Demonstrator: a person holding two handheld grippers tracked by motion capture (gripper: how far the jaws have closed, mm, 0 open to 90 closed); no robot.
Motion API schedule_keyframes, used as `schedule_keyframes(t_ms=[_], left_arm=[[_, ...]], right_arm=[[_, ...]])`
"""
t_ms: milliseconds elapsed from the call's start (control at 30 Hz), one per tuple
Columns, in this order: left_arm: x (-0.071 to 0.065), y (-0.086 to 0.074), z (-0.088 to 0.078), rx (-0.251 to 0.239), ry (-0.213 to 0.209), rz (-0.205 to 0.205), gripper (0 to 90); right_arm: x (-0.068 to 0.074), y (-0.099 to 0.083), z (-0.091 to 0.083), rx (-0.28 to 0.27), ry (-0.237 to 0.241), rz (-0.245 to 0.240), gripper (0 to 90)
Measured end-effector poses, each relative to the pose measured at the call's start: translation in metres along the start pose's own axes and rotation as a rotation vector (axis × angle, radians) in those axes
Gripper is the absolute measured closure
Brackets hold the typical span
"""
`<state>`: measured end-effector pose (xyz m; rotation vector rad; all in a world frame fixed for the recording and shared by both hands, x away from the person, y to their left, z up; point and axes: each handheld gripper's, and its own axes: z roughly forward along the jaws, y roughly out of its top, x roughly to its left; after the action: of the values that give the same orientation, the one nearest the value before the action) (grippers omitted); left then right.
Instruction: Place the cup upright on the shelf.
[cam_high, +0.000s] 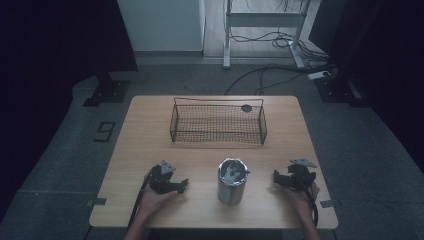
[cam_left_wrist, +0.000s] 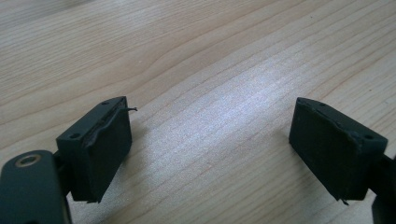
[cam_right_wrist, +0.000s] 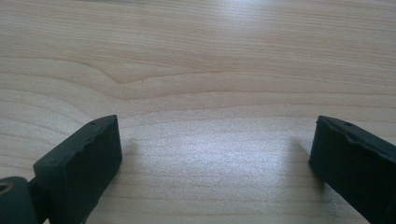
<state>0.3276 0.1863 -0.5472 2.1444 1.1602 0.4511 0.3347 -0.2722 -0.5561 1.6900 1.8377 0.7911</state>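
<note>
Both hands sit at the near edge of the wooden tabletop (cam_high: 150, 130), coming in from the bottom of the high view, each one wrapped around a gripper. On the left side, the left gripper (cam_high: 182, 185) rests low on the wood with its jaws pointing toward the middle. From the left gripper view, those jaws (cam_left_wrist: 210, 149) stand wide apart, nothing but bare wood grain between them, and a thin bit of wire sticks out from the tip of the one at left. Over on the right side, the right gripper (cam_high: 276, 177) lies near the tabletop's right edge, its grey three-cornered plate on top, cable trailing back past the hand. Its own view shows the same story: jaws (cam_right_wrist: 215, 154) spread wide, holding nothing, pale wood between them.

Dead centre between the two grippers stands a silvery metal can (cam_high: 231, 181), upright, well apart from either one, with its top open and something shiny inside that I cannot make out. Farther back, toward the far edge, a dark wire basket (cam_high: 218, 123) sits square on the tabletop, long side facing us. A small dark round spot (cam_high: 246, 108) lies just behind its right end. Beyond the tabletop, cables (cam_high: 270, 70) run across the grey floor.
</note>
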Motion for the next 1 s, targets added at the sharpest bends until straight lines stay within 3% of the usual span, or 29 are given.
schedule_keyframes(t_ms=[467, 800, 1000], left_arm=[[-0.001, 0.000, -0.005, -0.011, 0.011, 0.006, 13.5], [0.002, 0.007, -0.030, -0.122, -0.033, -0.029, 13.5], [0.000, 0.013, -0.047, -0.187, -0.085, -0.045, 13.2]], right_arm=[[0.000, 0.000, 0.000, 0.000, 0.000, -0.001, 1.9], [0.000, 0.000, 0.000, 0.000, 0.000, -0.001, 2.0], [0.000, 0.000, 0.000, 0.000, 0.000, -0.001, 1.9]])
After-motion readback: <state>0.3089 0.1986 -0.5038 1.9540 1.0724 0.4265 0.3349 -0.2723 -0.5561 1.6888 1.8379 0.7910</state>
